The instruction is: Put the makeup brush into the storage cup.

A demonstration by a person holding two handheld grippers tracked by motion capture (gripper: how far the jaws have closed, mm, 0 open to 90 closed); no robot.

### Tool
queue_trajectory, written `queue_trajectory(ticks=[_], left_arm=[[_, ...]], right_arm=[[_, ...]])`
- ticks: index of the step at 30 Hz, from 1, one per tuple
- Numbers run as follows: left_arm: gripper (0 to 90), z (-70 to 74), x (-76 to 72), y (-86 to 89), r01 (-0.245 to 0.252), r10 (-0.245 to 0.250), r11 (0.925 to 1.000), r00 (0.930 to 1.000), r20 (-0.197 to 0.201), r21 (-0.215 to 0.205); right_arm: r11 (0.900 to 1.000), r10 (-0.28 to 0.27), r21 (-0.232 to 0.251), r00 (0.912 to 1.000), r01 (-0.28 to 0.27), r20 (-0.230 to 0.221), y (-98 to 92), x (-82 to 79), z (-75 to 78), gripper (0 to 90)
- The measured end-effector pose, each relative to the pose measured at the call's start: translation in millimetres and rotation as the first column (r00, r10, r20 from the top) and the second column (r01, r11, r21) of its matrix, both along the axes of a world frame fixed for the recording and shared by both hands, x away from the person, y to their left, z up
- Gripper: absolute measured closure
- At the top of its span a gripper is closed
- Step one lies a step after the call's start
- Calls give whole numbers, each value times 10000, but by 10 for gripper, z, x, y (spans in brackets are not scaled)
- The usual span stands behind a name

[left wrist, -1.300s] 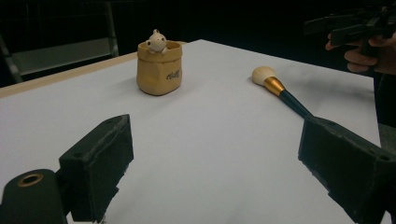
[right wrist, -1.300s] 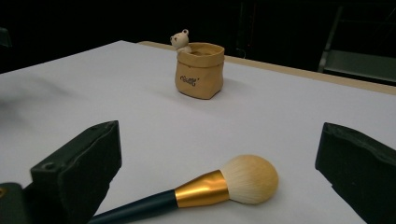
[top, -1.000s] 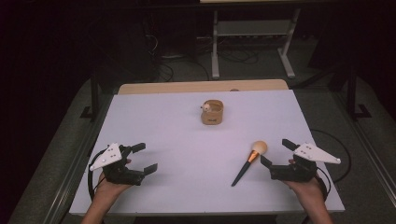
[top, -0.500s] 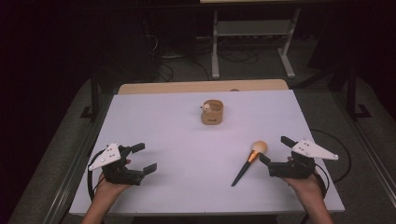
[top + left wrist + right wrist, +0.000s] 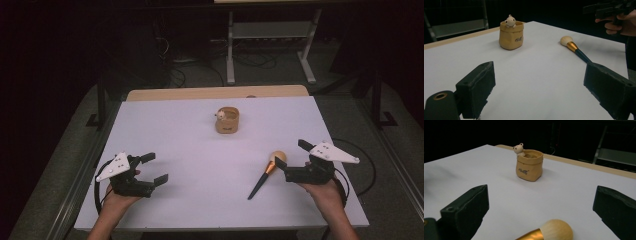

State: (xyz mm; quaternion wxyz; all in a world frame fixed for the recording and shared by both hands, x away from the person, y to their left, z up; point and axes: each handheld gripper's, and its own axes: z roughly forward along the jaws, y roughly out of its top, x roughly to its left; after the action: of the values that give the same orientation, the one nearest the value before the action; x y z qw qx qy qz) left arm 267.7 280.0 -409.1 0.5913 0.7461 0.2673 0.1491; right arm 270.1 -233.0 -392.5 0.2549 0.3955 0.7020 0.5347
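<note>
The makeup brush (image 5: 266,173) lies flat on the white table (image 5: 190,150), near its right front, its bristle head pointing toward our right gripper (image 5: 294,161), just beside it. We judge the reach for the brush is in hand: those jaws stand apart and must straddle the handle, then close. Our left gripper (image 5: 152,168) waits open, well apart. The tan pot (image 5: 227,120) stands farther back.

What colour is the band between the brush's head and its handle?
Gold, on the brush; it shows best in the left gripper view.
</note>
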Motion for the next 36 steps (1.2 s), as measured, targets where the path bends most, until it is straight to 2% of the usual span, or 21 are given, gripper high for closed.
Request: queue_trajectory(ticks=[4, 13, 20, 22, 30, 33, 36], left_arm=[[98, 4, -15, 17, -34, 34, 10000, 10000, 21, 39], [98, 11, -9, 11, -16, 17, 9999, 10000, 8, -168], [98, 8, -1, 12, 60, -60, 9999, 10000, 26, -95], [98, 2, 2, 8, 72, -71, 9998, 10000, 15, -203], [97, 6, 7, 44, 77, -77, 9997, 10000, -2, -242], [98, 11, 9, 50, 41, -41, 9996, 10000, 2, -275], [98, 18, 7, 42, 40, -40, 9996, 10000, 28, -269]], right_arm=[[10000, 52, 21, 10000, -52, -24, 28, 57, 11, 0], [9998, 205, 5, 9998, -205, 13, 114, 132, 34, 0], [9998, 222, 10, 9998, -222, -4, 139, 197, 46, 0], [9997, 246, -24, 9997, -246, 22, 147, 219, 44, 0], [9993, 271, 254, 9996, -271, -3, 191, 307, 52, 0], [9994, 302, 144, 9994, -304, 144, 208, 338, 71, 0], [9992, 262, 310, 9995, -267, 171, 213, 347, 92, 0]])
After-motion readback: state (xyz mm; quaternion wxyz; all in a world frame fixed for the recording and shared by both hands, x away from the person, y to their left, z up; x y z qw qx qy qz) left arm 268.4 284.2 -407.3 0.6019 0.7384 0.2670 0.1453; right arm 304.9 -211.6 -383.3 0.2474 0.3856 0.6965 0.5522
